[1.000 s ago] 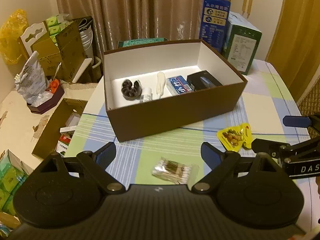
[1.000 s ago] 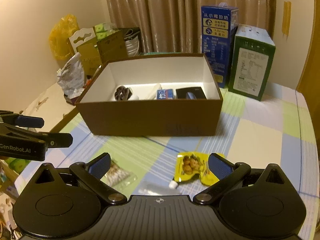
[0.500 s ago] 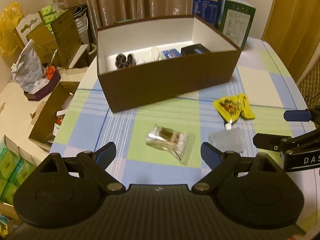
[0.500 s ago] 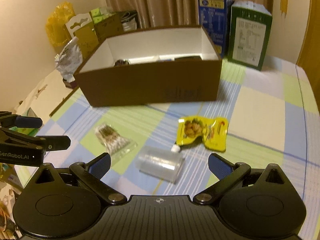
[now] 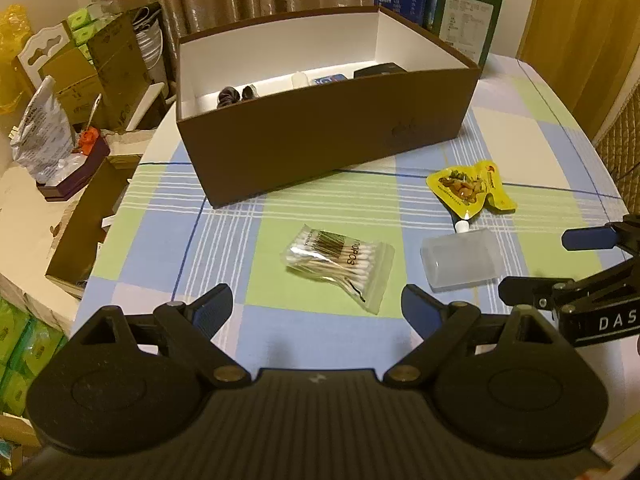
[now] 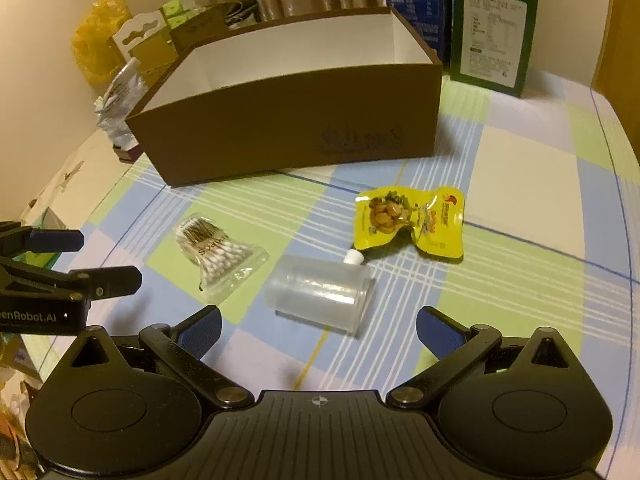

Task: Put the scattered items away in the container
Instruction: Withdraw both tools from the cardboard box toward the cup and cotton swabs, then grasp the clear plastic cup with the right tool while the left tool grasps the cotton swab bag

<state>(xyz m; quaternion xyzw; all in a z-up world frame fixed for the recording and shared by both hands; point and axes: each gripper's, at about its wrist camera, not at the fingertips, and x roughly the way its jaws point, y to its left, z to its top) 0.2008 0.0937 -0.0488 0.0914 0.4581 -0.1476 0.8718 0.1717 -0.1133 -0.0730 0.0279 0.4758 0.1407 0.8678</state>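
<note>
A brown cardboard box (image 5: pixel 328 136) (image 6: pixel 288 128) with white inner walls stands on the checked tablecloth, with several small items inside. In front of it lie a clear bag of cotton swabs (image 5: pixel 340 260) (image 6: pixel 218 254), a clear plastic bottle (image 5: pixel 460 260) (image 6: pixel 320 292) on its side, and a yellow snack pouch (image 5: pixel 468 190) (image 6: pixel 412 220). My left gripper (image 5: pixel 316 312) is open above the cloth, just short of the swab bag. My right gripper (image 6: pixel 318 328) is open too, just short of the bottle. Neither gripper touches anything.
A blue carton (image 6: pixel 412 0) and a green carton (image 6: pixel 496 28) stand behind the box on the right. Left of the table are cardboard boxes (image 5: pixel 92 68), a foil bag (image 5: pixel 40 132) and green packs (image 5: pixel 16 344). The table edge runs along the left.
Both grippers have come down and tipped toward the table. The swab bag, bottle and pouch now sit larger and higher in each view; the box interior is mostly hidden behind its front wall.
</note>
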